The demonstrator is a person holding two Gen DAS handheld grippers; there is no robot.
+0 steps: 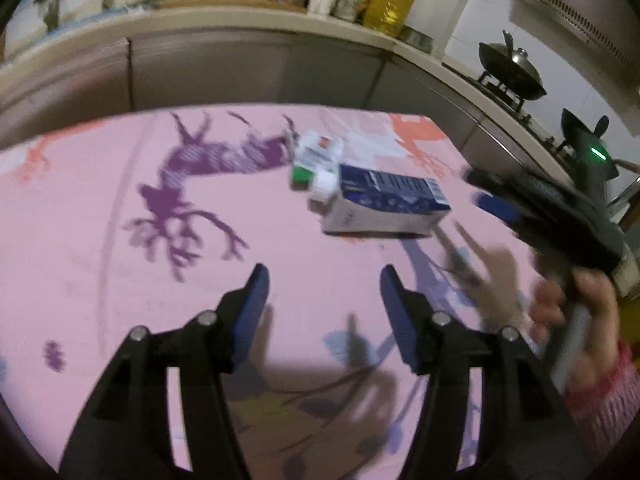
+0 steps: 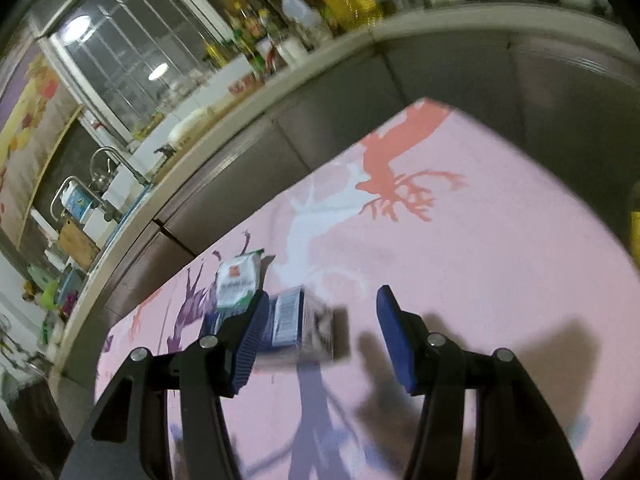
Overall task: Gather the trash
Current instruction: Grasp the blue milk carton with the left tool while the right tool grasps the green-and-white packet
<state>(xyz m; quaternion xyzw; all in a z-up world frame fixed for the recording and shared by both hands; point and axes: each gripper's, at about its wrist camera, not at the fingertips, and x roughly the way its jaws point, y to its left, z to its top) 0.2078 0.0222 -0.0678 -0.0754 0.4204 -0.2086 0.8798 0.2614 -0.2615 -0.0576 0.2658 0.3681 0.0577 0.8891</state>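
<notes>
Two cartons lie on the pink tabletop (image 1: 120, 208): a blue carton (image 1: 384, 204) on its side, its long axis roughly crosswise in the left view, and a green carton (image 1: 316, 156) touching its capped end. Both grippers, left gripper (image 1: 324, 312) and right gripper (image 2: 318, 336), hover with fingers wide, empty. Approach step, I judge; next, straddle the blue carton's narrow width.

Right gripper (image 2: 320, 328) jaws stand apart over the pink tablecloth (image 2: 500, 264), nothing pressed between them. Blue carton (image 2: 300, 328) lies beside the left pad; green-white packet (image 2: 238, 284) just beyond.
</notes>
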